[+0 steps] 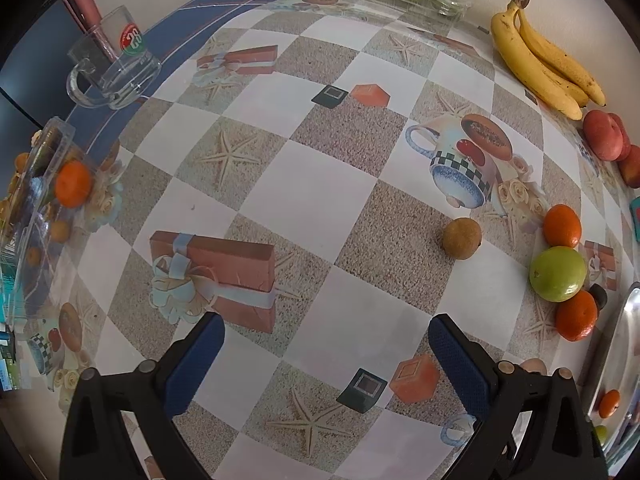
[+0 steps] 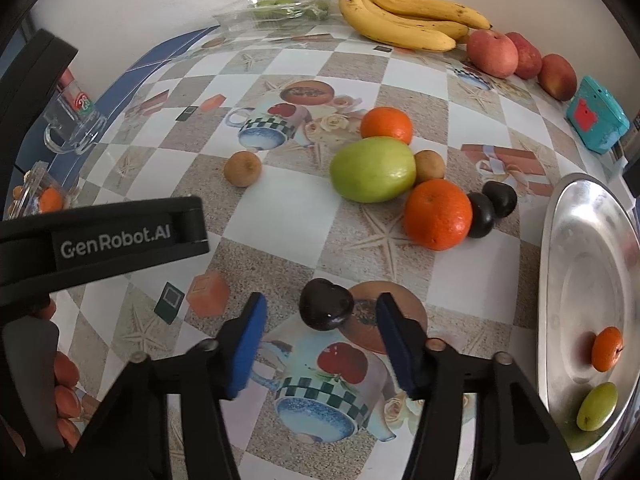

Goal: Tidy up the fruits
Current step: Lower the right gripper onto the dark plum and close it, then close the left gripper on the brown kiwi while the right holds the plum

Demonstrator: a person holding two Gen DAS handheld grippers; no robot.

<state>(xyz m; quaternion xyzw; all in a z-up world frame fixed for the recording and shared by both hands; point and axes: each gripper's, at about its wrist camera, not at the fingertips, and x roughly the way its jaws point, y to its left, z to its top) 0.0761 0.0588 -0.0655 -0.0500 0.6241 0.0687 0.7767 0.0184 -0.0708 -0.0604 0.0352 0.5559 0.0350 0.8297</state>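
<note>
My right gripper is open and points down at the table, with a dark plum lying between its blue pads and a gap on each side. Beyond it lie a big orange, two more dark plums, a green fruit, another orange and two small brown fruits. A metal tray on the right holds an orange and a small green fruit. My left gripper is open over bare tablecloth. A brown fruit lies ahead of it.
Bananas and red apples lie along the back wall, beside a clear box of green fruit. A glass mug stands at the back left and a teal box at the right. A clear container with an orange is at the left edge.
</note>
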